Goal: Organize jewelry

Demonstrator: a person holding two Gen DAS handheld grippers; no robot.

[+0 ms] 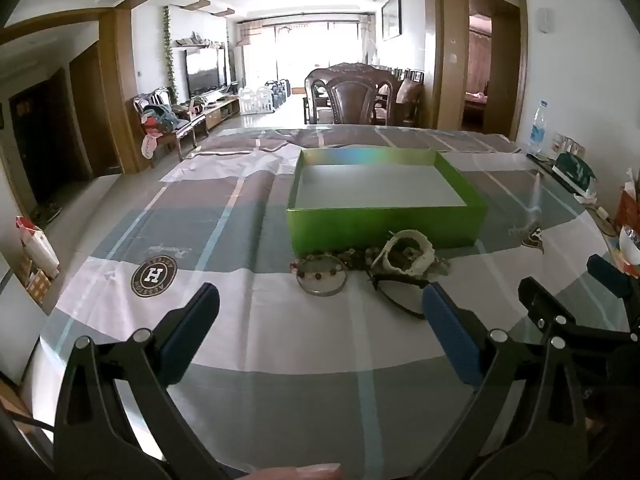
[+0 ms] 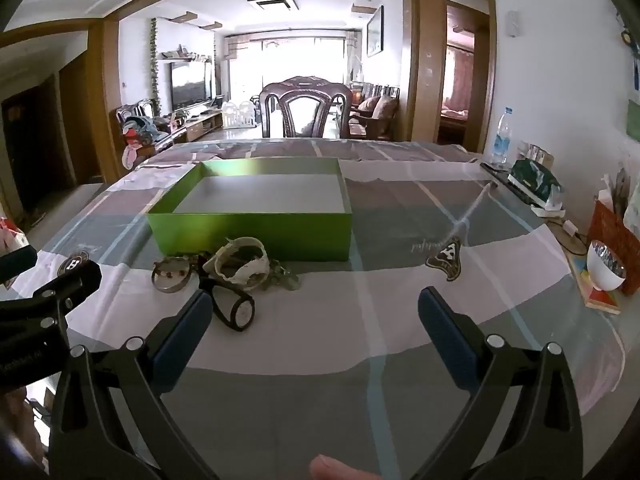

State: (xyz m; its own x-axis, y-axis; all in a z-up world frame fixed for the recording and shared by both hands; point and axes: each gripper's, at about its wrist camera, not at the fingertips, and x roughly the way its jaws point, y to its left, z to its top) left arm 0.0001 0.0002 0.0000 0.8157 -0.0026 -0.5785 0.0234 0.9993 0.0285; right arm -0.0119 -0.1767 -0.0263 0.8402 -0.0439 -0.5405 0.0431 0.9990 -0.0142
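- Left wrist view shows the jewelry as a small heap on the desk (image 1: pixel 280 344), lying just in front of the near wall of the green box (image 1: pixel 384 228): a metal bangle (image 1: pixel 322 278) with dark red beads on the left, a pale cuff bracelet (image 1: pixel 406 256) in the middle, a black watch (image 1: pixel 400 292) nearest the camera, and a dark beaded tangle behind that is too jumbled to sort out, possibly a necklace
- Inside, the green box looks empty; only its pale floor shows, so by my judgement no piece has been put away yet and the task is at its very start, the first approach
- Left tongs (image 1: pixel 320 332) stand wide open with nothing between them, low over the cloth and short of the heap
- Right tongs (image 2: pixel 316 332) are likewise wide open and empty; in the right wrist view the black watch lies just beyond their left finger (image 2: pixel 188 320)
- Next move, as I read it: close in on one outlying piece, the watch or the bangle, pinch it clear of the tangle so nothing drags along, then lift it over the near wall into the box
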